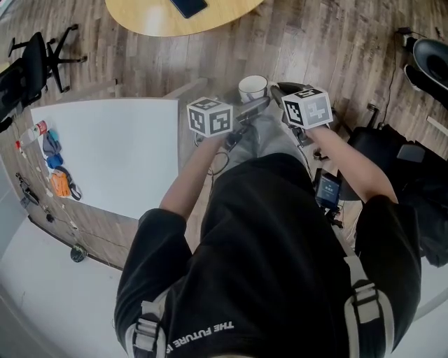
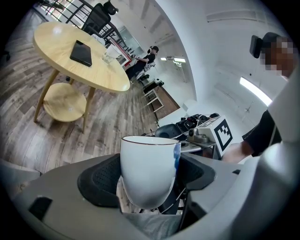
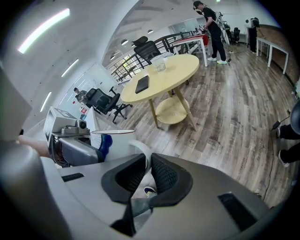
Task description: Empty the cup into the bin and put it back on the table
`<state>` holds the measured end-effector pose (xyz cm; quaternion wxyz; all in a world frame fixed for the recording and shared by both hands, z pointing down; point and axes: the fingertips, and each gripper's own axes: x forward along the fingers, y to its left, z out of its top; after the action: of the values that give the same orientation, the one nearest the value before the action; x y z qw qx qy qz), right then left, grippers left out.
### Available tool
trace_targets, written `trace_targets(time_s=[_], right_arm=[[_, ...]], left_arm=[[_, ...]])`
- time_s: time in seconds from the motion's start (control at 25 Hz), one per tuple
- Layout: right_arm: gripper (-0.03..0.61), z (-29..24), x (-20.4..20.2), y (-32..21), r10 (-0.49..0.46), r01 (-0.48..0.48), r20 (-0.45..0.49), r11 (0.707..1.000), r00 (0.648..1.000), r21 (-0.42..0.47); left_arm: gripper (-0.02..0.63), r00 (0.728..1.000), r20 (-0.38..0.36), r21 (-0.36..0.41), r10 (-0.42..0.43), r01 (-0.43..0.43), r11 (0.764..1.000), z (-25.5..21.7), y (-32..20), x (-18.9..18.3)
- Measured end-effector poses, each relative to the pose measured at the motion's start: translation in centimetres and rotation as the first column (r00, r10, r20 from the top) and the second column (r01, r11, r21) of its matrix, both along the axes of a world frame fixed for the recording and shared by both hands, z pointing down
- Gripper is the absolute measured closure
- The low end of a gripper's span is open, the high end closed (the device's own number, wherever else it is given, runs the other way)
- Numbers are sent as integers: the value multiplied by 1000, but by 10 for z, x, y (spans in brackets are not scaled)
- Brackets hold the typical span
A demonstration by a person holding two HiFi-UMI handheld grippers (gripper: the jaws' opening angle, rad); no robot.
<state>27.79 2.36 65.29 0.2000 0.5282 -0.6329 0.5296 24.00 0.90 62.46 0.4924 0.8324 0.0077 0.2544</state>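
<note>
Head view: the cup (image 1: 253,87) hangs upright in mid-air ahead of the person's legs, between the left gripper (image 1: 253,106) and the right gripper (image 1: 278,91), just right of the white table (image 1: 112,154). No bin shows. The plank floor (image 1: 329,42) lies below, with a round wooden table (image 1: 161,17) farther off.

Left gripper view: the pads clamp the cup's lower body from both sides.

Right gripper view: the jaws stand almost together, apparently pinching the handle (image 3: 139,149).

The cup looks like glazed ceramic: stiff, slick, fairly weighty and breakable on that hard floor. Body and handle seem the surest holds for tipping.
</note>
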Motion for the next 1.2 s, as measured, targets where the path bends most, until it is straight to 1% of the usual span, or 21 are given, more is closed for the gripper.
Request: trace_targets(time_s=[0.52, 0.6, 0.64, 0.68, 0.72, 0.76, 0.8, 0.88, 0.92, 0.96, 1.0, 1.04, 1.12, 1.2], right_arm=[[531, -7, 2, 10, 18, -17, -15, 1000, 1000, 20], [531, -17, 2, 7, 15, -14, -36, 999, 999, 48], [531, -25, 3, 2, 10, -5, -59, 996, 998, 86], [531, -36, 4, -7, 1, 12, -93, 989, 996, 145], [531, -50, 6, -16, -10, 40, -138, 975, 990, 219], [531, -68, 8, -26, -18, 76, -193, 951, 981, 300], [531, -89, 9, -35, -20, 119, -252, 917, 967, 381], [531, -137, 3, -50, -8, 208, -361, 828, 932, 521], [531, -161, -2, -57, 4, 244, -397, 783, 918, 573], [531, -183, -8, -64, 14, 271, -418, 741, 908, 614], [531, -201, -14, -71, 17, 294, -429, 704, 903, 646], [531, -216, -20, -79, 11, 315, -434, 671, 901, 671], [531, -236, -40, -91, -19, 359, -442, 615, 897, 702], [531, -249, -71, -103, -79, 415, -452, 559, 888, 718]], left_arm=[[245, 1000, -13, 15, 22, -22, 1000, -6, 10, 2], [245, 999, -29, 60, 30, -28, 998, -14, 9, 2], [245, 998, -46, 107, 31, -26, 994, -20, 5, 2], [245, 997, -71, 173, 29, -17, 985, -30, -1, 3], [245, 994, -102, 252, 27, 0, 968, -42, -7, 4], [245, 990, -136, 339, 27, 21, 940, -58, -13, 4], [245, 985, -170, 428, 33, 43, 903, -75, -19, 4], [244, 972, -226, 586, 60, 87, 805, -116, -28, -2], [245, 966, -250, 646, 70, 112, 755, -137, -33, -8], [245, 959, -273, 690, 72, 143, 709, -157, -40, -14], [245, 954, -295, 721, 62, 179, 669, -175, -46, -19], [245, 949, -313, 743, 44, 215, 634, -191, -53, -25], [245, 945, -328, 771, -5, 270, 577, -211, -62, -45], [245, 942, -328, 788, -75, 316, 528, -222, -70, -75]])
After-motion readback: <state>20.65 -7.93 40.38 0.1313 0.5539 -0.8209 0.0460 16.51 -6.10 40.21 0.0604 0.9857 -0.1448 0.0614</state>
